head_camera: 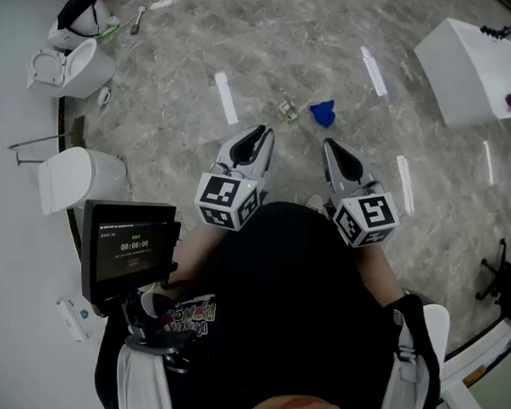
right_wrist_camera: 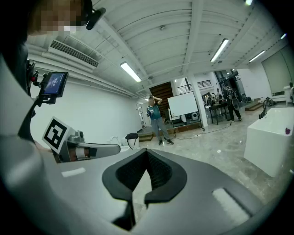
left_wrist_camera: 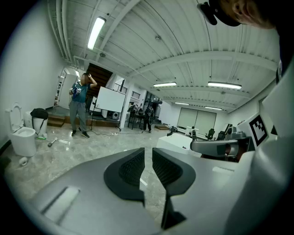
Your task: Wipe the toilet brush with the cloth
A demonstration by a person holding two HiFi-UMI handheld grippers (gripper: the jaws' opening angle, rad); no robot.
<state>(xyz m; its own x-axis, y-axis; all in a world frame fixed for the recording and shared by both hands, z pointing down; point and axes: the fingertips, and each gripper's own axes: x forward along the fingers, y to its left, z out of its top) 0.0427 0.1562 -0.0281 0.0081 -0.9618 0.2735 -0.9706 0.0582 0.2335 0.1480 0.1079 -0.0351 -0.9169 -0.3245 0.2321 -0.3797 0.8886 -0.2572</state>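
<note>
The left tool (head_camera: 261, 135) is held with its jaws narrowly apart and nothing between them. The right tool (head_camera: 329, 145) is closed to the tips and is also empty. Both are kept close to the person's body, on the near side of the blue cloth (head_camera: 322, 114) and well apart from it.

The task is judged not to have been started. The cloth is left crumpled on the stone floor (head_camera: 272, 55), untouched, with a small pale thing (head_camera: 288, 110) just to its left that cannot be identified. A long-handled thing (head_camera: 138, 18), possibly the toilet brush, is seen far to the left of the cloth and beyond it, past the toilet (head_camera: 75, 68). Picking up the cloth, taking the brush and all the wiping are still to be done.

On the small screen (head_camera: 129, 251), mounted nearer the person than the cloth, a row of timer digits is shown, apparently all zeros. The other lines there and the print on the shirt cannot be read.
</note>
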